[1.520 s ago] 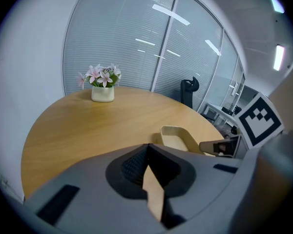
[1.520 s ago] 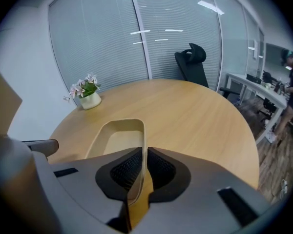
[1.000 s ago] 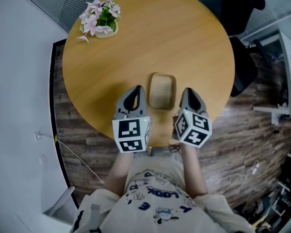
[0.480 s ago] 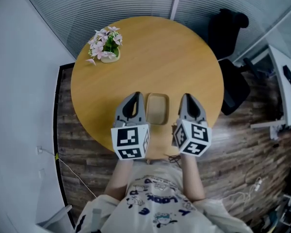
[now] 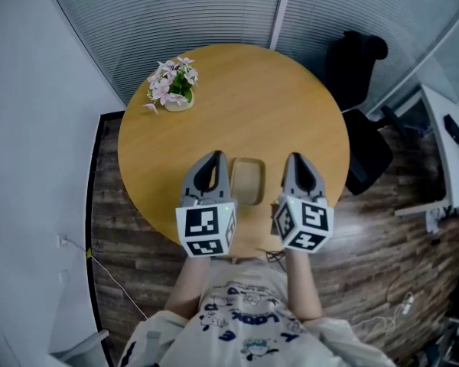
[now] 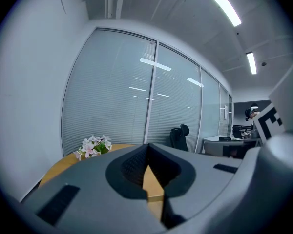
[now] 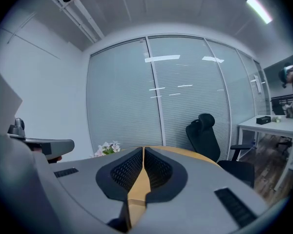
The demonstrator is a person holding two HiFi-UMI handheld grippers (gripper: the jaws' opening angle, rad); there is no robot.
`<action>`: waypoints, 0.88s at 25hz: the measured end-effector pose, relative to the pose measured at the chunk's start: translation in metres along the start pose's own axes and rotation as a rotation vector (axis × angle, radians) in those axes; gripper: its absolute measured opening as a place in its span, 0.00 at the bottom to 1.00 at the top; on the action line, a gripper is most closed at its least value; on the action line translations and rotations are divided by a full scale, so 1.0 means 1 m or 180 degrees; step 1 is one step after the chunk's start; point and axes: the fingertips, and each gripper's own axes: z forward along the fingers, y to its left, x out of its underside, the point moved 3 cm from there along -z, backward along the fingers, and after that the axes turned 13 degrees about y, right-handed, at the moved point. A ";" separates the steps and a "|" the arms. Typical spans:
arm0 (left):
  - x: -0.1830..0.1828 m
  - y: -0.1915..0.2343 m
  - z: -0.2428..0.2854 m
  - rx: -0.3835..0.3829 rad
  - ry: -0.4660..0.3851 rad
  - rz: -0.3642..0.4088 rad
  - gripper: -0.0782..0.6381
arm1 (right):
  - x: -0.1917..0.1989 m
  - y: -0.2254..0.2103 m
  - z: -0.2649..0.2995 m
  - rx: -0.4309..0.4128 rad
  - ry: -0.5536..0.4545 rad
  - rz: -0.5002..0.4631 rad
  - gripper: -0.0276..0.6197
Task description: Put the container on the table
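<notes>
Container on the bench, flanked by both claws

The container (image 5: 247, 180) is seen resting on the bench (image 5: 237, 90) near its closest edge, its long axis running away from the person. The left claw (image 5: 212, 157) is held just left of the container and the right claw (image 5: 294, 159) a little further off to its right, both parallel to that axis. Each claw is pressed together with nothing pinched. The left claw is judged the nearer, and the placing appears done.

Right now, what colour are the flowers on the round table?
The flowers are pale pink, with a bit of green among them. The head view shows them best.
</notes>
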 end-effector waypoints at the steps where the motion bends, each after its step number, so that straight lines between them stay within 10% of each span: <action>1: 0.000 0.000 -0.002 -0.0002 -0.0006 0.0000 0.11 | 0.000 0.001 -0.001 -0.0008 -0.0005 -0.0004 0.06; 22: 0.001 0.010 -0.003 0.0001 0.0015 -0.0028 0.11 | 0.000 0.015 0.005 -0.0098 0.0004 -0.0073 0.06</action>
